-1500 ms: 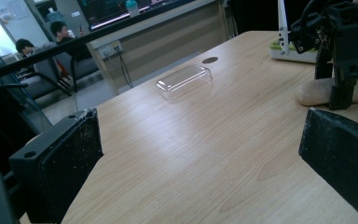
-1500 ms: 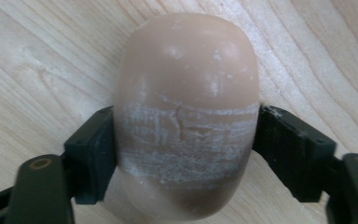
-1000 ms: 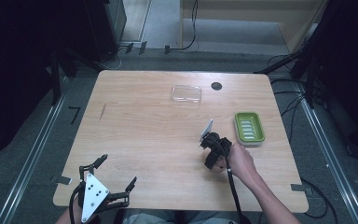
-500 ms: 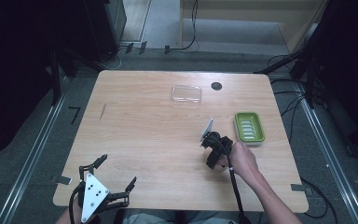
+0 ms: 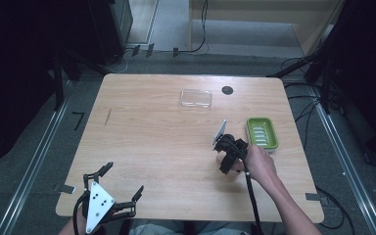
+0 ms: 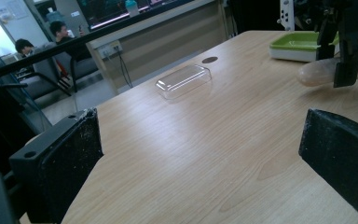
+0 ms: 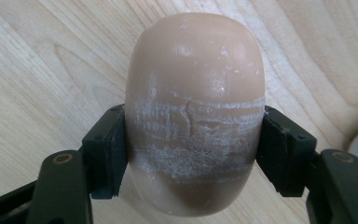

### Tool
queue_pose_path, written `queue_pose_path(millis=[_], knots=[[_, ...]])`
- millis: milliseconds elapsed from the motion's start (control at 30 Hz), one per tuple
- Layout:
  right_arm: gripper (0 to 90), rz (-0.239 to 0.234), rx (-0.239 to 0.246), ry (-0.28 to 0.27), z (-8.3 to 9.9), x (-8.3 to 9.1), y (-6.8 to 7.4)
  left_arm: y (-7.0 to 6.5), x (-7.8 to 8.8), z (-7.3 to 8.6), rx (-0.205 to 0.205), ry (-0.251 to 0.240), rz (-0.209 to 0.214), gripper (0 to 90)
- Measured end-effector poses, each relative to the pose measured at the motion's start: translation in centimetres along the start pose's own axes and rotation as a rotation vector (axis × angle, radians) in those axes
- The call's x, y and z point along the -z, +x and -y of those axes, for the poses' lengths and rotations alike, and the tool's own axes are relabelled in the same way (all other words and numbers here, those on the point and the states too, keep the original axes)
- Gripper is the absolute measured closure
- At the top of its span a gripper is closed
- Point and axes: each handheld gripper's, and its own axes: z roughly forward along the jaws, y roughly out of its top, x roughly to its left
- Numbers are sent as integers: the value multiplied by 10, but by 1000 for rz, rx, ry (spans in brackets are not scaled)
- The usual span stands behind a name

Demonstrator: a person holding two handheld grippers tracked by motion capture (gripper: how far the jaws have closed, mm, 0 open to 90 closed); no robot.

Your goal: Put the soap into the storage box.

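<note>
A beige oval bar of soap [image 7: 193, 93] with white scuff marks is clamped across its middle, my right gripper [image 7: 193, 154] shut on it just above the wooden table. In the high view the right gripper [image 5: 227, 159] points down at the table's right side, a little left of a green soap dish [image 5: 262, 133]. From the left gripper view, the soap [image 6: 314, 74] hangs low over the table near the dish [image 6: 298, 42]. My left gripper [image 5: 122, 180] rests at the near left edge, open, with nothing between its jaws.
A clear plastic lid [image 5: 196, 98] lies at the back middle of the table, beside a round black hole [image 5: 227, 90]. A cable trails from the right gripper toward the near edge. Bare wood [image 5: 156, 142] stretches between the two grippers.
</note>
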Motion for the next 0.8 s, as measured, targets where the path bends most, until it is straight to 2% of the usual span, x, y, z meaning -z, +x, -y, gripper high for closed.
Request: queue_pose_path(millis=[633,800], knots=[[337,7,20,-6,-1,14,-7,0,0,0,2,-1,-4,0],[338,12,12,-14,-1,19,-9,0,0,0,3,-2,-4,0]])
